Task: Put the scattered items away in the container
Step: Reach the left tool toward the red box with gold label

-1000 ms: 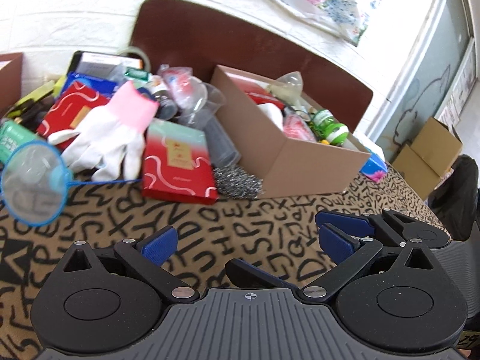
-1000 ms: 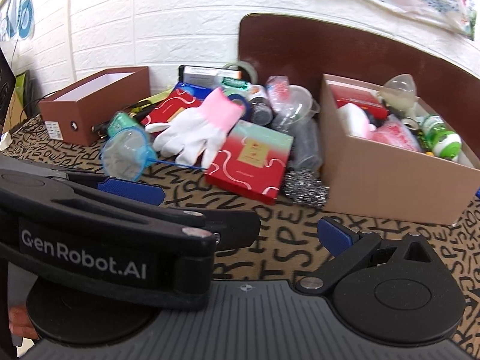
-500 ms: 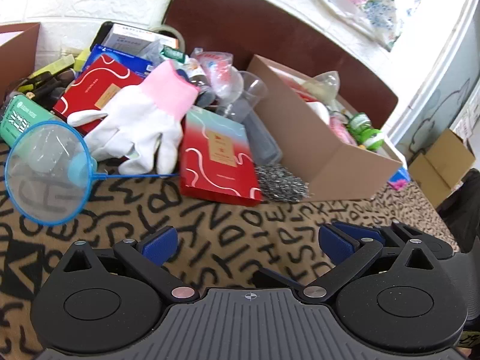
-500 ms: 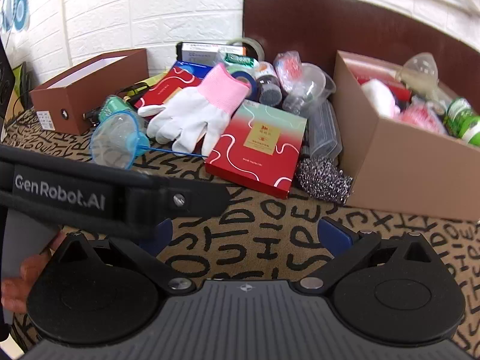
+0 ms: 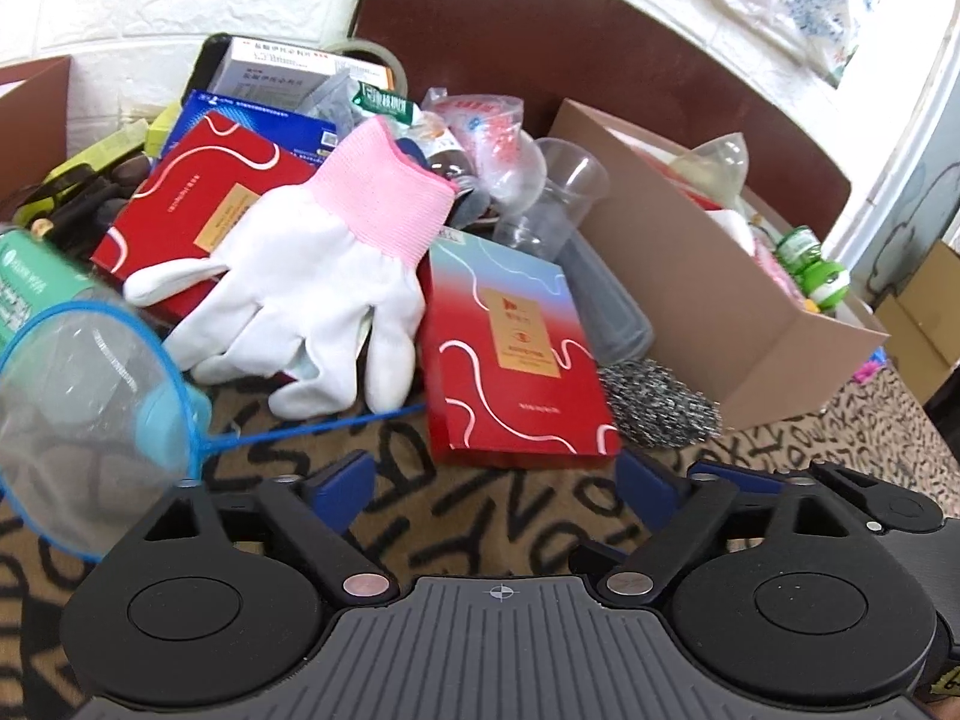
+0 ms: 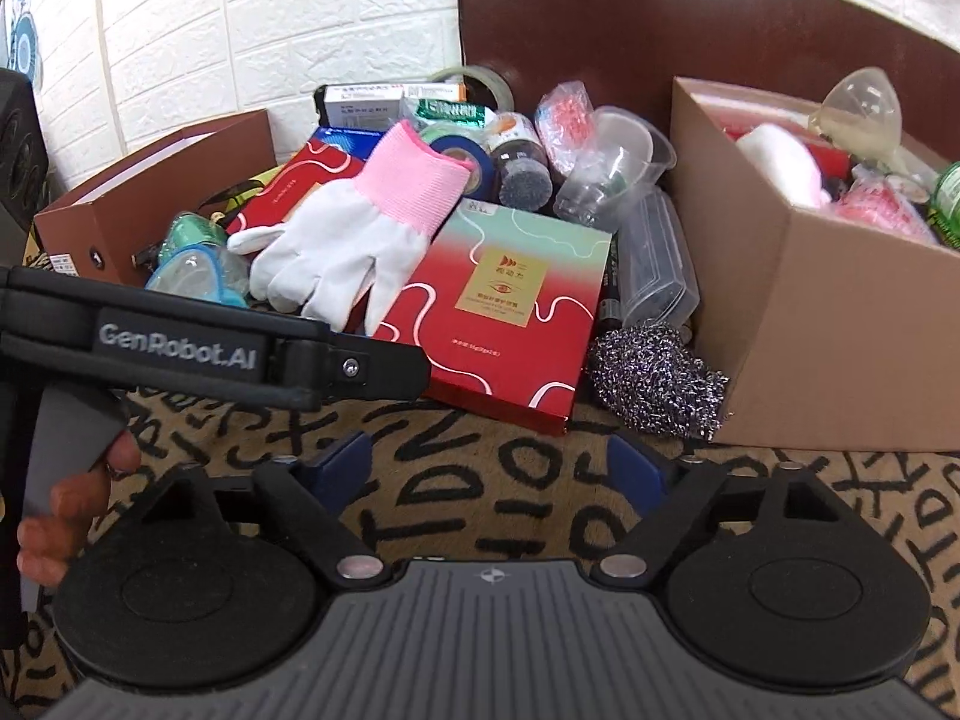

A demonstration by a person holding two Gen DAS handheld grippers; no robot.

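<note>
Both grippers nearer; glossy red box (image 5: pixel 516 354), knit glove (image 5: pixel 312 282).

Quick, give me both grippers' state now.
Left gripper: jaws closing, nothing between them.
Right gripper: jaws closing, nothing between them.

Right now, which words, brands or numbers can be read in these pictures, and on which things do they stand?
"GenRobot.AI": on the side of the left gripper, seen from the right wrist.
Red gift box: print on its gold label too small to read.
White medicine box: print blurred.
Green packet: print blurred.
Tablecloth: scattered black letters, no words.
</note>
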